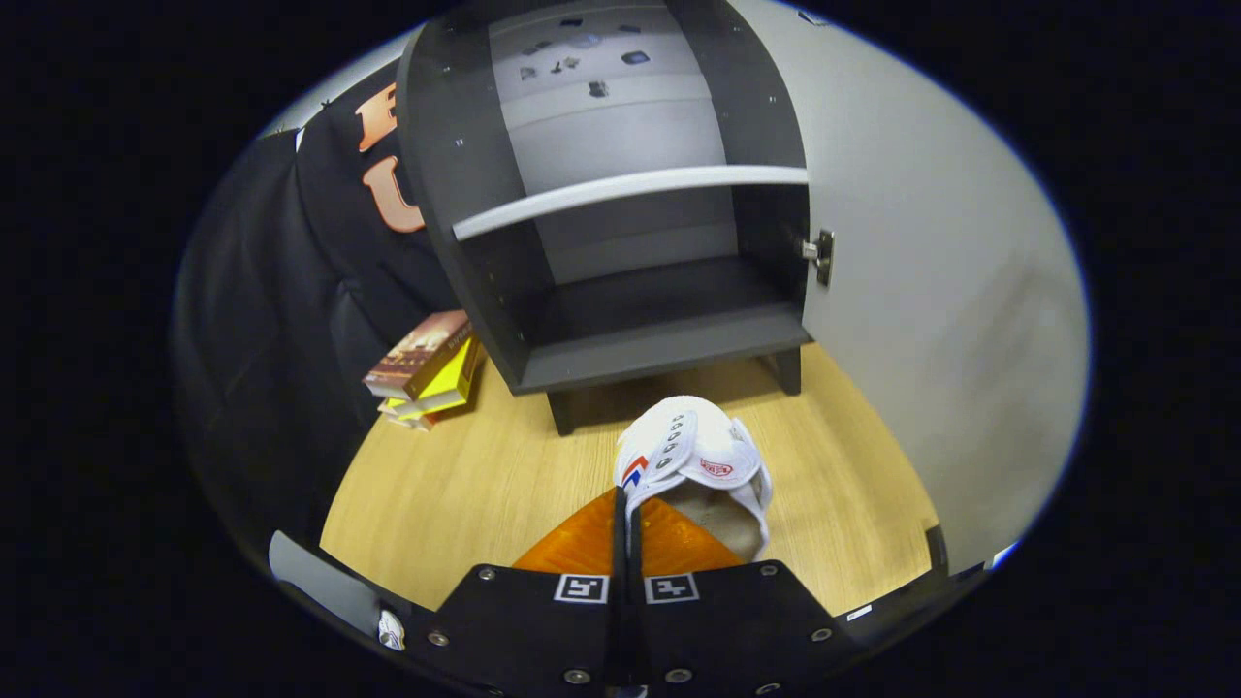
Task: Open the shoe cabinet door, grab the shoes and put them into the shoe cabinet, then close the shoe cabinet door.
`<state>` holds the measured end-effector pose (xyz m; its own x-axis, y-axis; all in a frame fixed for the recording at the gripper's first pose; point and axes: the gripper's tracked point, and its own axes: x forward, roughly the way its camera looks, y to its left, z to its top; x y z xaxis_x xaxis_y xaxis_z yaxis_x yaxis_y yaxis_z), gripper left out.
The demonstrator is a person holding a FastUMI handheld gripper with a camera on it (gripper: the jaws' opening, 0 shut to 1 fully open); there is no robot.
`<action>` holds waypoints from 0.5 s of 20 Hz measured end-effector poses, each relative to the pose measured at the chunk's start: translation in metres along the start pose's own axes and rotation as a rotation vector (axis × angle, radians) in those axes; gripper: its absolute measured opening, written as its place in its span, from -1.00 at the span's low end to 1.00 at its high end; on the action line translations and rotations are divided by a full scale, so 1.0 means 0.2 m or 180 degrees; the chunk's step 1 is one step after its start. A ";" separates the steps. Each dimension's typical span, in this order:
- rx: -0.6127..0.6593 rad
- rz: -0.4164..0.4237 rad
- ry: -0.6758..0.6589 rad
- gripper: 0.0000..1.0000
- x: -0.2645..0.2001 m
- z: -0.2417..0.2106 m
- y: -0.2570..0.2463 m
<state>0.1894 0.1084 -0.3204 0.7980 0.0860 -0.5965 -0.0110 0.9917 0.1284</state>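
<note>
A white shoe (696, 460) with a red and blue mark on its side hangs at the tips of my gripper (624, 509), above the wooden floor. The two orange fingers (574, 545) are pressed together on the shoe's collar edge, so the gripper is shut on the shoe. Beyond the shoe stands the dark grey shoe cabinet (620, 242), raised on short legs. Its light grey door (931, 281) is swung wide open to the right on a metal hinge (820, 255). Inside the cabinet a pale shelf (630, 189) crosses the upper part, and the bottom board (659, 325) lies bare.
A small stack of books (427, 368), brown on yellow, lies on the wooden floor (465, 494) left of the cabinet, against the black cloth wall (281, 320). Several small dark bits sit on the cabinet's upper back panel (582, 58).
</note>
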 end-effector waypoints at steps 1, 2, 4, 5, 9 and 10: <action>-0.0006 0.0007 -0.0120 -1.00 -0.05 0.10 0.01; -0.0013 0.0014 -0.0243 -1.00 -0.09 0.20 0.02; -0.0053 0.0028 -0.0477 -1.00 -0.16 0.40 0.04; -0.0094 0.0031 -0.0591 -1.00 -0.19 0.50 0.05; -0.0265 0.0099 -0.0892 -1.00 -0.22 0.79 0.10; -0.0274 0.0119 -0.0933 -1.00 -0.20 0.86 0.11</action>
<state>0.2604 0.1112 -0.1577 0.9358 0.1038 -0.3369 -0.0846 0.9939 0.0710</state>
